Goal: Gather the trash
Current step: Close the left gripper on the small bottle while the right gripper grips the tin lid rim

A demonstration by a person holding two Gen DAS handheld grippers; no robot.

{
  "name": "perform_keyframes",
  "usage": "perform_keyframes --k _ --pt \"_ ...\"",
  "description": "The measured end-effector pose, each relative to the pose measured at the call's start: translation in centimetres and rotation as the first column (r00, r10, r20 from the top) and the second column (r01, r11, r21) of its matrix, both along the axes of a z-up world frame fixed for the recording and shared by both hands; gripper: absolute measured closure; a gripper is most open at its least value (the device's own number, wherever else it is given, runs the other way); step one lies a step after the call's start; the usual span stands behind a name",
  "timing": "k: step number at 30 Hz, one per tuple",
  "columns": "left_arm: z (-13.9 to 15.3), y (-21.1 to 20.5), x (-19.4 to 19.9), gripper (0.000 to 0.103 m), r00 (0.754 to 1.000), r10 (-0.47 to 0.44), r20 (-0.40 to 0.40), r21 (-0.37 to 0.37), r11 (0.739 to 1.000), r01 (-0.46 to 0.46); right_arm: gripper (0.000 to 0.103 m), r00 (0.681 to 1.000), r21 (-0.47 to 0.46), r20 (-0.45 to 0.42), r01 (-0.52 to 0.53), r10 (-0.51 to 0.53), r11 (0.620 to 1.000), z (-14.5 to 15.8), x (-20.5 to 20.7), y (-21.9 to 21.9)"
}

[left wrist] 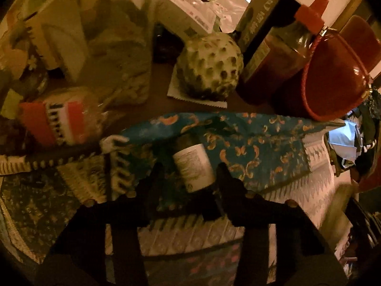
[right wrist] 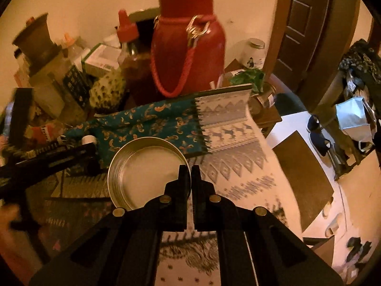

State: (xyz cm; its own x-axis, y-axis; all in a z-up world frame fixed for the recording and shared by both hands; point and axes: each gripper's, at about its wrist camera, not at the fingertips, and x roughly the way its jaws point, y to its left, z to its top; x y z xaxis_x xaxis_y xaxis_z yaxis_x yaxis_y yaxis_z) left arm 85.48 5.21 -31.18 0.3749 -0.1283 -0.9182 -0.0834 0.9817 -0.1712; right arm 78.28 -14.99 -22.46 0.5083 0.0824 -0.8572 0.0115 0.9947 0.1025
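Observation:
A small dark bottle with a white label [left wrist: 194,166] lies on the teal patterned cloth [left wrist: 262,147]. My left gripper [left wrist: 190,174] is shut on it, one finger on each side. The right wrist view shows that gripper [right wrist: 91,151] at the left, with the bottle's white cap [right wrist: 89,139] at its tip. A round metal tin lid [right wrist: 142,174] hangs tilted above the cloths. My right gripper [right wrist: 189,170] is shut on its right rim.
A red flask [right wrist: 188,47], a red-capped sauce bottle [right wrist: 129,47] and a bumpy green fruit [left wrist: 209,66] stand behind the cloth. Boxes, a clear bag [left wrist: 95,35] and a red-and-white packet [left wrist: 54,121] crowd the left. A white patterned cloth [right wrist: 228,128] hangs over the table's right edge.

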Motion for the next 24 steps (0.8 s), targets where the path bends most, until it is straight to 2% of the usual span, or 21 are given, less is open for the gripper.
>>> perform_keyframes --k 3,8,12,17,21,24 --pt "-0.4 -1.4 0.7 0.067 1.0 0.009 0.005 0.079 0.997 -0.009 0.1 1.0 -0.016 0.03 -0.007 0.008 1.0 0.9 -0.6 -0.7" --pt "-0.8 -2.7 1.2 0.073 1.0 0.025 0.019 0.149 0.988 -0.028 0.1 0.998 -0.011 0.055 -0.008 0.009 1.0 1.5 -0.5 -1.6" --pt "-0.3 -4.2 0.4 0.076 0.999 -0.033 0.014 0.104 0.994 0.031 0.1 0.998 0.002 0.069 -0.01 0.009 1.0 2.7 -1.4 -3.0" --pt "3.9 -5.6 -3.5 0.076 0.995 -0.067 0.071 0.052 0.997 0.063 0.1 0.994 0.013 0.107 -0.029 0.027 1.0 4.7 -3.1 -4.8" --pt "9.2 -6.2 -8.1 0.076 0.988 -0.02 0.155 -0.01 1.0 0.021 0.1 0.988 0.036 0.141 -0.062 0.056 0.997 6.3 -4.4 -6.0" --pt "12.9 -6.2 -11.7 0.076 0.974 0.029 0.224 -0.029 0.999 -0.023 0.1 0.98 0.044 0.175 -0.103 0.094 0.994 7.6 -5.8 -6.8"
